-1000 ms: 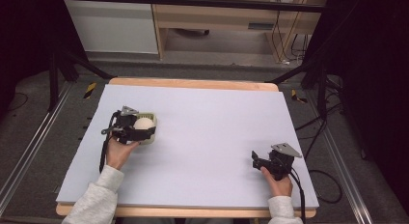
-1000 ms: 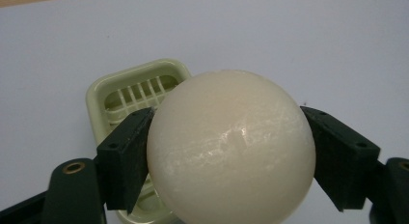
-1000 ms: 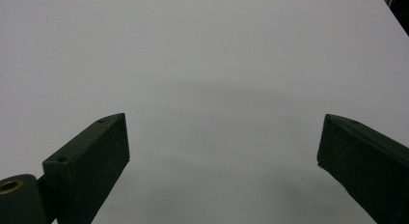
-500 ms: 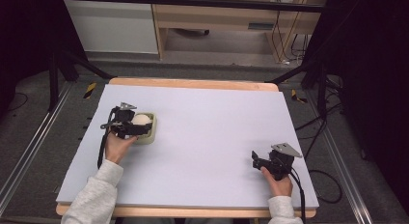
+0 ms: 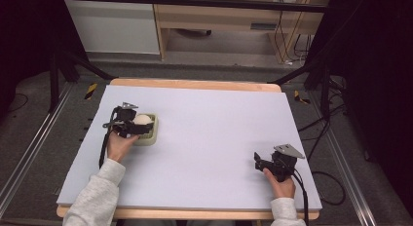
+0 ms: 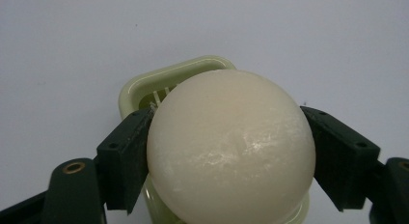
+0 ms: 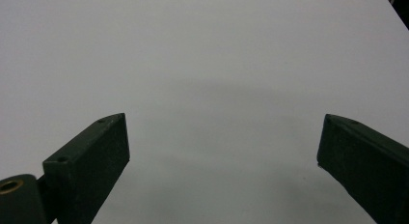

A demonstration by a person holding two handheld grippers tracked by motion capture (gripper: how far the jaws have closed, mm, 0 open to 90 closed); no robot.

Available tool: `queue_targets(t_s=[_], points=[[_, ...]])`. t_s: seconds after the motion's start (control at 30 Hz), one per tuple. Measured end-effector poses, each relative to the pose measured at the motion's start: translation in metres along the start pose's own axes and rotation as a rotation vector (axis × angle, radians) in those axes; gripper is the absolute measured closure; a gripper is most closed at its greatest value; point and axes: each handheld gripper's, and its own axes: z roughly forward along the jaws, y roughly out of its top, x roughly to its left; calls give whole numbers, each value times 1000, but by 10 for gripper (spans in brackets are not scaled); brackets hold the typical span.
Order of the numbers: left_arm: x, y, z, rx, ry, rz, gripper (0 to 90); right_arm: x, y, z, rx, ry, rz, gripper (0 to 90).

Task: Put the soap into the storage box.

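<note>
While clamped by left gripper [image 6: 230, 151], one cream ball [image 6: 231, 147], one green dish [image 6: 176, 81]

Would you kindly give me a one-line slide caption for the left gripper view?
Left hand-held gripper clamps a cream ball above a pale green dish.

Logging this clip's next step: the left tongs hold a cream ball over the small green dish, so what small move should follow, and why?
Probably lower and release: the left tongs clamp the ball directly above the green dish, so opening should seat it there.
</note>
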Motion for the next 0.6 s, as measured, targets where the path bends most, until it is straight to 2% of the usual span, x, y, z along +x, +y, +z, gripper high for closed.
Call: queue_targets(t_s=[0.13, 0.3, 0.6], points=[[2, -1, 3, 2, 5, -8, 228, 0, 0, 0, 1, 1, 0, 47], [5, -2, 7, 28, 9, 0, 228, 0, 0, 0, 2, 1, 0, 47], [4, -4, 10, 42, 9, 8, 228, 0, 0, 0, 2, -1, 0, 47]])
